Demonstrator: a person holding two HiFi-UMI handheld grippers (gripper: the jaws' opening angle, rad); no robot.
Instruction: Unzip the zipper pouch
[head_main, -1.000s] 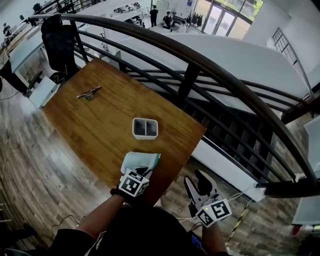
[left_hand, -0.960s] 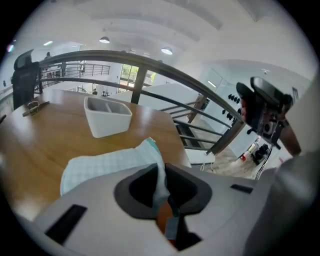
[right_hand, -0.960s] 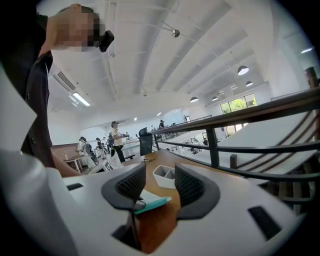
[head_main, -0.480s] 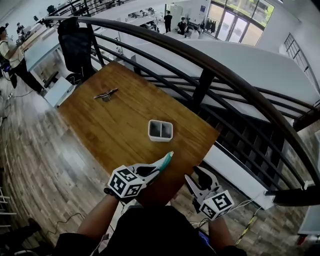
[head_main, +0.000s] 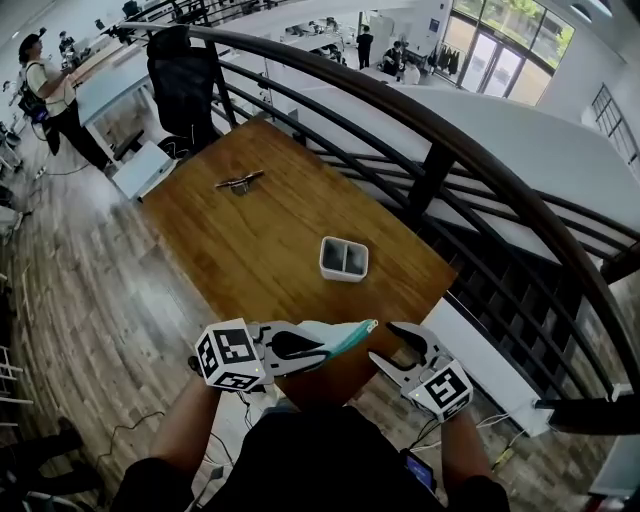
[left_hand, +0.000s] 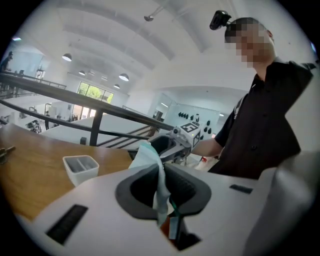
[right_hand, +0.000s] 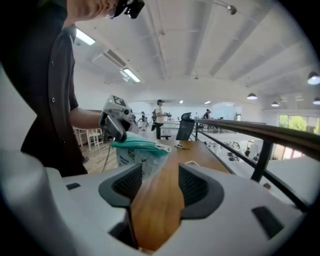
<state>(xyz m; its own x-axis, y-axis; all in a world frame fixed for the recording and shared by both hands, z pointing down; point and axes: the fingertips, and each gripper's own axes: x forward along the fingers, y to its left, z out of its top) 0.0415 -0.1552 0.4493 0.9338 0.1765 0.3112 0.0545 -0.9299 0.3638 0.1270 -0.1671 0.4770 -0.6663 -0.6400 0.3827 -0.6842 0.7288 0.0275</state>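
Seen from the head camera, a wooden counter (head_main: 270, 225) stands beside a dark railing (head_main: 440, 150). Toward 6 o'clock, the left tongs (head_main: 318, 343) pinch one end of a zipper pouch (head_main: 350, 335) with a teal top; they have just been closing on it. The pouch is held edge-up above the counter's near corner, its free end pointing toward 3 o'clock. Just beyond that end, not touching it, are the right tongs (head_main: 385, 342). They are spread with nothing between them and have just been opening. A small gray divided tray (head_main: 344, 259) sits on the counter near the centre, and a small metal object (head_main: 240, 182) lies toward 11 o'clock.
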